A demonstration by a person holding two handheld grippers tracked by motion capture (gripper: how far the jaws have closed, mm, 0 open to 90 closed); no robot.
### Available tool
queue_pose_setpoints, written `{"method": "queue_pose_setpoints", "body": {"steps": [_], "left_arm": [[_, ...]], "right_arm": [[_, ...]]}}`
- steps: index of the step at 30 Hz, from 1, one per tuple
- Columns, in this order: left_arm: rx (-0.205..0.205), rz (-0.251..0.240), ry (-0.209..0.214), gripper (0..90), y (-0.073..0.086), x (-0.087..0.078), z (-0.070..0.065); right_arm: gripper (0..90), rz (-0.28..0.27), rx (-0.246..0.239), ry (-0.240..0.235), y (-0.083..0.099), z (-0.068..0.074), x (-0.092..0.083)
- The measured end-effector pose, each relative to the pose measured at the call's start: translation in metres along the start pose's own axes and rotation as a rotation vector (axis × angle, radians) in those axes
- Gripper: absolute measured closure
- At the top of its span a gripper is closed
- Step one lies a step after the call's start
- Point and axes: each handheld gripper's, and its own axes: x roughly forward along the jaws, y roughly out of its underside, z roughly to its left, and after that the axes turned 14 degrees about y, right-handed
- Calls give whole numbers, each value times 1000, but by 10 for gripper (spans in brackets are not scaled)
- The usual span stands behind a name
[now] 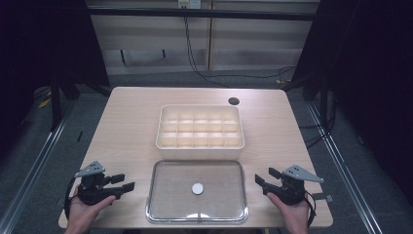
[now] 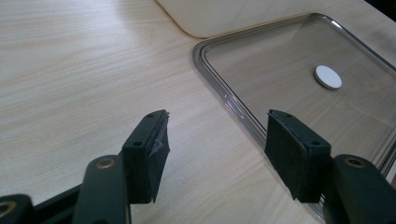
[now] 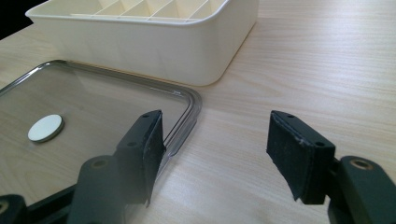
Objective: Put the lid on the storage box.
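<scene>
A clear plastic lid [image 1: 197,191] lies flat near the table's front edge, with a small white disc [image 1: 197,188] at its middle. Behind it stands a cream box [image 1: 200,127] divided into several compartments. My left gripper [image 1: 124,183] rests at the lid's left, open with nothing between its jaws. My right gripper [image 1: 264,178] sits at the lid's right, also open with nothing held. In the left gripper view the left gripper [image 2: 215,140] stands over the lid [image 2: 299,60] rim, the disc [image 2: 328,77] beyond. In the right gripper view the right gripper [image 3: 215,140] straddles the lid [image 3: 93,107] corner, near the box [image 3: 154,49].
The wooden table [image 1: 131,122] has a round dark hole [image 1: 234,101] at the back right. Bare wood lies on both sides of the box and lid. Grey floor, rails and cables surround the table.
</scene>
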Motion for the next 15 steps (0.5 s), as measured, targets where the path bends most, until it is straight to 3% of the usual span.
{"method": "queue_pose_setpoints", "body": {"steps": [6,7,13,15], "left_arm": [[-2,13,1,351,0,1,-2],[-5,19,3,351,1,2,-3],[2,53,15,306,0,6,-10],[-10,60,22,318,0,10,-12]], "right_arm": [[352,15,-1,0,0,3,-1],[321,35,3,-16,-1,3,-1],[354,52,11,-69,-5,8,-5],[364,57,36,-105,-8,8,-5]]}}
